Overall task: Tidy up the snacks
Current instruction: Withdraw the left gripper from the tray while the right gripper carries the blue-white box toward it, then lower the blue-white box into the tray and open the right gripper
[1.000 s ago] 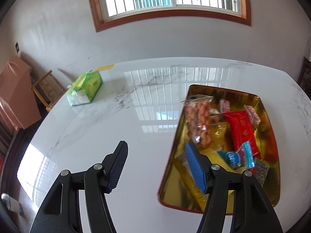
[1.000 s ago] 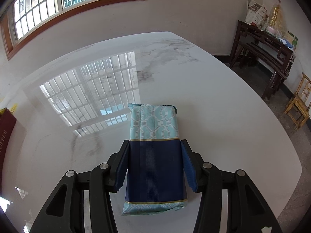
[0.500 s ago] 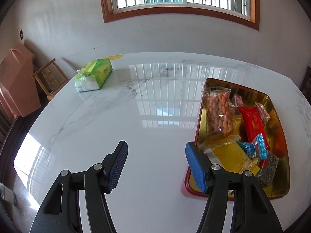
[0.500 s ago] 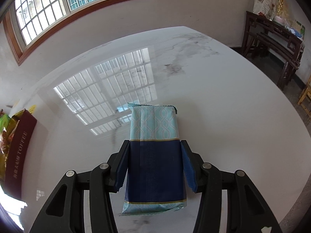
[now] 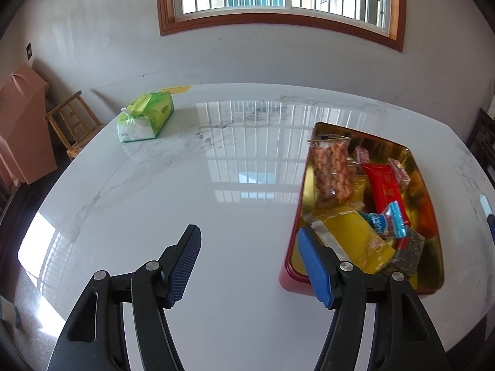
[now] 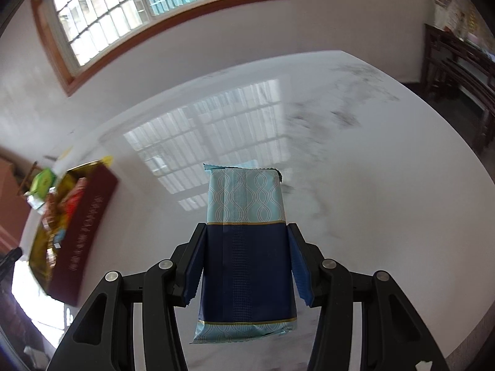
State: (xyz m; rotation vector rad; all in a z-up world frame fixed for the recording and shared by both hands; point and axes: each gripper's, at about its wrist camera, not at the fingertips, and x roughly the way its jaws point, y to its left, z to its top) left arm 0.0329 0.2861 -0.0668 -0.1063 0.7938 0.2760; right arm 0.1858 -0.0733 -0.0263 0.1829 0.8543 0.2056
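Left of the tin [image 5: 365, 287], far across the marble table [image 5: 191, 191], sits a green tissue pack [image 5: 145, 116], out of play. Nearer the tin, the left gripper [image 5: 249, 256] hangs over bare marble with its fingers spread wide, nothing between them, its right pad just at the tin's near corner. Now the tin itself: gold inside, red outside, and crowded with a bag of twisted biscuits [image 5: 334, 170], a red packet [image 5: 385, 185], a yellow packet [image 5: 355, 241] and a small blue sweet [image 5: 385, 222]. Right of the tin, the right gripper [image 6: 246, 266] has its pads clamped on the dark half of a blue snack packet [image 6: 244, 247], carried above the table (the tin shows at this view's left edge, blurred). The risk, I'd say: a slick wrapper held only by its sides could slip, and with the tin so full it may land on the rim or perch on the heap and slide out.
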